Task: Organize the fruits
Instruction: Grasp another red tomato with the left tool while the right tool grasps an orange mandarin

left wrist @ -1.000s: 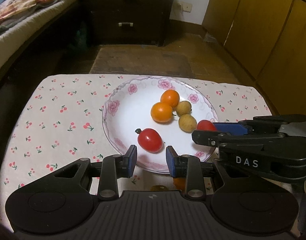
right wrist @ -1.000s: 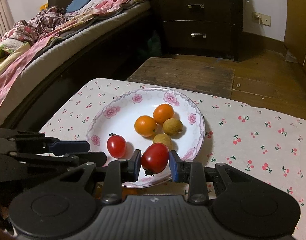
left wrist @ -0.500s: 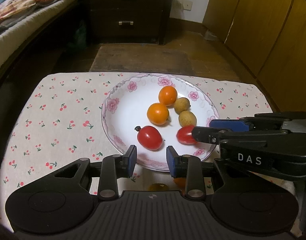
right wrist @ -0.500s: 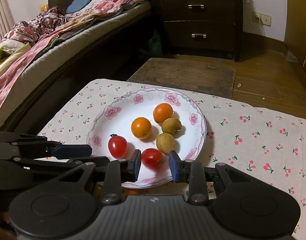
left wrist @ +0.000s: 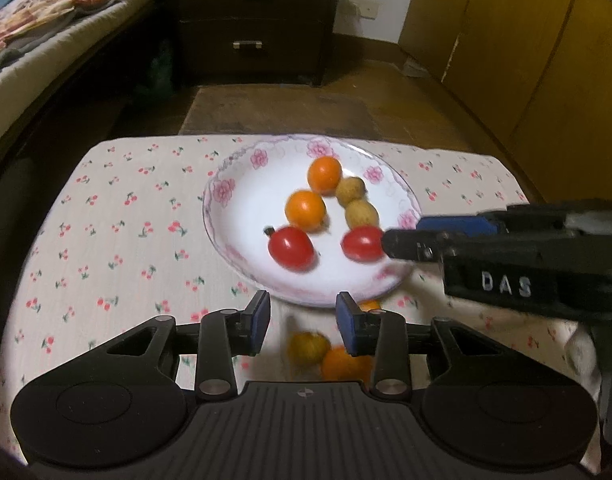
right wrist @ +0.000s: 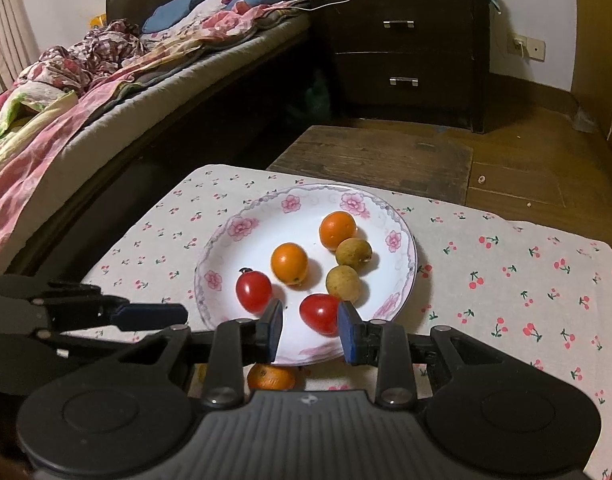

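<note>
A white plate with pink flowers (right wrist: 241,228) holds two oranges (right wrist: 289,263), two brownish longans (right wrist: 343,282) and two red tomatoes. One tomato (right wrist: 321,313) lies on the plate just beyond the tips of my right gripper (right wrist: 310,330). Its jaws stand narrow and the left pad is apart from the fruit. From the left wrist that gripper (left wrist: 394,240) comes in from the right, its tip at this tomato (left wrist: 362,244). My left gripper (left wrist: 303,320) hovers before the plate's near rim with jaws opening and nothing between them. A yellowish fruit (left wrist: 308,348) and an orange (left wrist: 344,364) lie on the cloth under it.
The plate sits on a small table under a cherry-print cloth (left wrist: 117,216). A bed with bedding (right wrist: 65,92) runs along the left. A dark drawer chest (right wrist: 402,52) stands behind, a low wooden stool (right wrist: 378,156) beyond the table, and wooden cabinets (left wrist: 546,60) on the right.
The red tomato that sat between the right gripper's pads has left them and now lies on the plate. The left gripper's jaws have widened a little.
</note>
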